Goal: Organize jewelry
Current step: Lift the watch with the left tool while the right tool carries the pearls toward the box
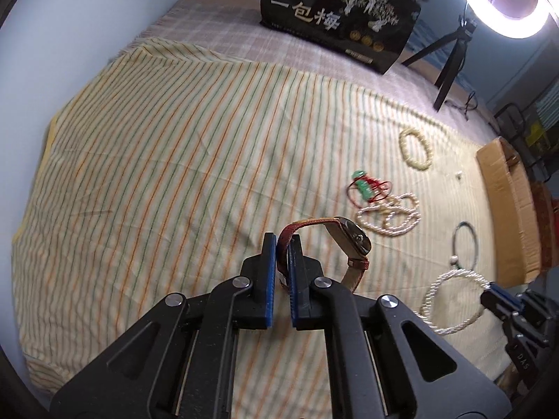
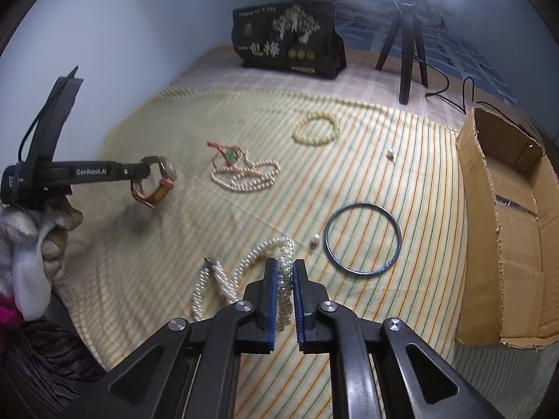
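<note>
My left gripper [image 1: 282, 241] is shut on the red strap of a wristwatch [image 1: 351, 241] and holds it above the striped cloth; the watch also shows in the right wrist view [image 2: 164, 174]. My right gripper [image 2: 285, 267] is shut on a thick pearl necklace [image 2: 244, 269], whose loop trails on the cloth and shows in the left wrist view [image 1: 454, 300]. On the cloth lie a thin pearl necklace [image 2: 244, 176], a red cord with green beads [image 2: 229, 153], a cream bead bracelet [image 2: 316, 127], a dark bangle [image 2: 361, 239] and small loose pearl pieces [image 2: 314, 241].
An open cardboard box [image 2: 506, 227] stands at the right edge of the cloth. A black printed bag [image 2: 286, 40] and a tripod [image 2: 405, 52] with a ring light [image 1: 506, 0] stand at the back. The blue wall runs along the left.
</note>
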`<action>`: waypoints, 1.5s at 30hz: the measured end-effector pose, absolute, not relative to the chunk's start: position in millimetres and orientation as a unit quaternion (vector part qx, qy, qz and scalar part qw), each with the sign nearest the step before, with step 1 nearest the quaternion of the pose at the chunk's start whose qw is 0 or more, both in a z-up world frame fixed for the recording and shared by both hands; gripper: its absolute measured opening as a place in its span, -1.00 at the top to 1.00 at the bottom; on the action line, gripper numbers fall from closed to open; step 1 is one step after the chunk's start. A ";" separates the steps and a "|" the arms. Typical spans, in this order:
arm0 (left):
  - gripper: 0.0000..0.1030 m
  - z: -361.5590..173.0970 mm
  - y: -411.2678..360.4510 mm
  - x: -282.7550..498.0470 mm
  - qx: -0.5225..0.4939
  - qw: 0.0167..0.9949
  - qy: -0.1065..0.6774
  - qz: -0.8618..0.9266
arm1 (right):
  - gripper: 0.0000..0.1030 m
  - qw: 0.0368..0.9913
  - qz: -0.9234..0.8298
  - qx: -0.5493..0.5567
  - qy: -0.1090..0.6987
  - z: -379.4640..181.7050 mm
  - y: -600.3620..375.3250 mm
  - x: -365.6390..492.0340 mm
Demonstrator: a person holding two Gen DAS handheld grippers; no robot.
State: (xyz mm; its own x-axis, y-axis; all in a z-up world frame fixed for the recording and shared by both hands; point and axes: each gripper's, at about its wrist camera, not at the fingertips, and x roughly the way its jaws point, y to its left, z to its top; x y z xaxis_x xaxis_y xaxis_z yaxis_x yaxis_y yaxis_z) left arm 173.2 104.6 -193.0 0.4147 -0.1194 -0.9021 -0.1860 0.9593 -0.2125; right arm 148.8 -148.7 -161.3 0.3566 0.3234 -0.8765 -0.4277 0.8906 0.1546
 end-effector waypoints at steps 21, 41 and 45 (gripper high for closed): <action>0.92 -118.0 58.7 168.1 -0.132 0.876 0.462 -0.035 | 0.90 0.872 0.247 -0.002 0.422 -75.6 -165.8 139.8; 0.92 -75.1 -28.1 177.2 -0.124 0.887 0.428 -0.117 | 0.90 0.929 0.162 0.072 0.325 0.4 -255.8 162.3; 0.92 -74.1 -52.1 180.3 -0.120 0.885 0.429 -0.137 | 0.90 0.937 0.132 0.075 0.315 6.4 -280.9 163.2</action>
State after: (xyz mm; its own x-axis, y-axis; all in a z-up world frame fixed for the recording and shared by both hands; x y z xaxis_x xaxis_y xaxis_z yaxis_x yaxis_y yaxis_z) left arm 180.3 -52.1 -74.1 0.5939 -0.3450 -0.7268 0.1386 0.9338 -0.3300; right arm 163.2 -280.9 6.4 0.7663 0.2943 -0.5711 -0.2000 0.9540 0.2233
